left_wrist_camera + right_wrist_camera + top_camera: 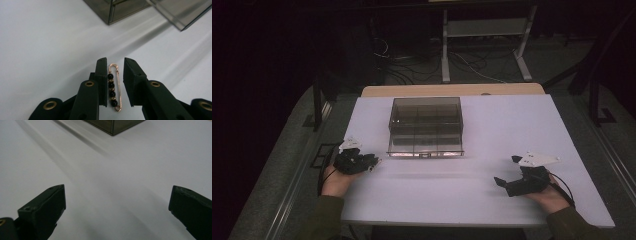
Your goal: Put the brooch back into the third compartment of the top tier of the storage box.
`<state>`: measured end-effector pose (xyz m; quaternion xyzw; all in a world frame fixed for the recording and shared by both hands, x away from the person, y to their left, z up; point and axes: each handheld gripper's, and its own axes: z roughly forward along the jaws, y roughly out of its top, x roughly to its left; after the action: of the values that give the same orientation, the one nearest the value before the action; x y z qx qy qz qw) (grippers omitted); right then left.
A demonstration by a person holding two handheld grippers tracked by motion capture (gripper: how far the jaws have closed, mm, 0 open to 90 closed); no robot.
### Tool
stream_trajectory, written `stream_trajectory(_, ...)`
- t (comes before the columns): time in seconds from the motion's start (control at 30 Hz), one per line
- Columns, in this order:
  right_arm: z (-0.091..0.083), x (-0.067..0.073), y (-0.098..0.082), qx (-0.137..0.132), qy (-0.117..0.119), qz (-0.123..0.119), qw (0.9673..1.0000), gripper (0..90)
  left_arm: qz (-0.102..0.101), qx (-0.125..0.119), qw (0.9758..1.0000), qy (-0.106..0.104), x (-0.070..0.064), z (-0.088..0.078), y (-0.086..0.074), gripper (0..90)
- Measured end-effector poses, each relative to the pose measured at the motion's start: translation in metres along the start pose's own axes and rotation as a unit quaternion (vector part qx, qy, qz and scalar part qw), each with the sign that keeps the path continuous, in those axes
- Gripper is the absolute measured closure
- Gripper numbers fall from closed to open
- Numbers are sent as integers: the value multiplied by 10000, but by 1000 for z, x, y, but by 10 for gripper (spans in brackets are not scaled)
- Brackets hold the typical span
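Left gripper [115,85] low over white counter [512,130], jaws straddling beaded safety pin [114,86]. Pin flat on counter, lengthwise between pads; bead side against one pad, gap at other, so not yet clamped. Narrow stance likely suits thin pin. Right gripper [117,212] idle near counter's near edge, jaws wide open, empty. Compartmented clear box [426,127] mid-counter, probable destination.

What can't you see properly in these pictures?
- Beaded pin, left gripper view: its bead side sits against one finger of the left hand-held gripper; a gap shows at the other, so a real squeeze can't be told.
- Same pin, high view: too small and dark.
- Clear box, high view: dim, contents unclear.
- Same box, both gripper views: cut off by the top edge.
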<state>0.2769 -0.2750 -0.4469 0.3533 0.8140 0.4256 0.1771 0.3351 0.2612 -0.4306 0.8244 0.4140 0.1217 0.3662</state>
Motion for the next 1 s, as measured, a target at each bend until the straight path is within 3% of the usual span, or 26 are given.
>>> stream_trajectory(0.5,0,1,0,20,3,4,10000,5,-78,256,9996,-28,2,7,-4,787)
stream_trajectory(1.0,1,1,0,27,7,-17,10000,5,71,409,9991,123,0,9,-4,820)
